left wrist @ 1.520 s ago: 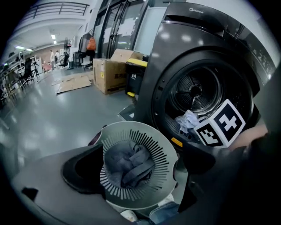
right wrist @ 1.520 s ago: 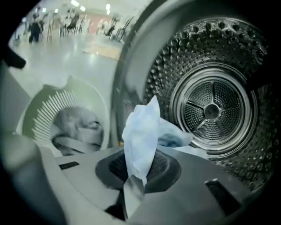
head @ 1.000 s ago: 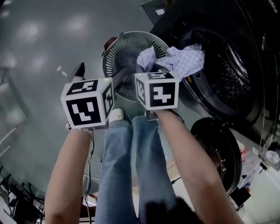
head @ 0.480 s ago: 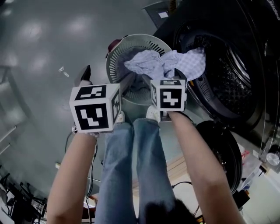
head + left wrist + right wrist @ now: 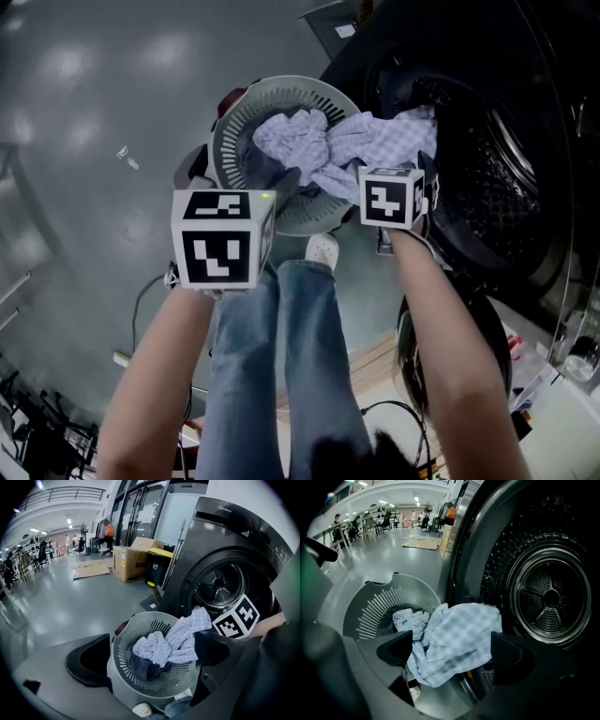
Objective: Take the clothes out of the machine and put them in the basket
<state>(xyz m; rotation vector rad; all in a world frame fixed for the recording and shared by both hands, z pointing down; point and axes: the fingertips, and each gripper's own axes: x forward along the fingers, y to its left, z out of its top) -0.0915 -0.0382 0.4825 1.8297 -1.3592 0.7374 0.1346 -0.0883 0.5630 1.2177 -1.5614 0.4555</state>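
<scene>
Right gripper (image 5: pixel 451 652): jaws just opened wide, gripping nothing.
Checked cloth (image 5: pixel 461 632): just ahead between them, seemingly draped from machine (image 5: pixel 548 597) to basket (image 5: pixel 370 607).
Left gripper (image 5: pixel 152 657): agape, empty.

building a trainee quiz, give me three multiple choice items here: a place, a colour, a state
1. Where does the checked cloth lie? A) draped from the mouth of the drum into the laundry basket B) on the floor C) wholly inside the drum
2. The basket's colour? A) red B) grey C) yellow
3. The right claw is A) shut on the cloth B) shut, empty C) open
Key: A: it spans both rims; B: slotted wall is grey; C: jaws, just opened, stand apart.
</scene>
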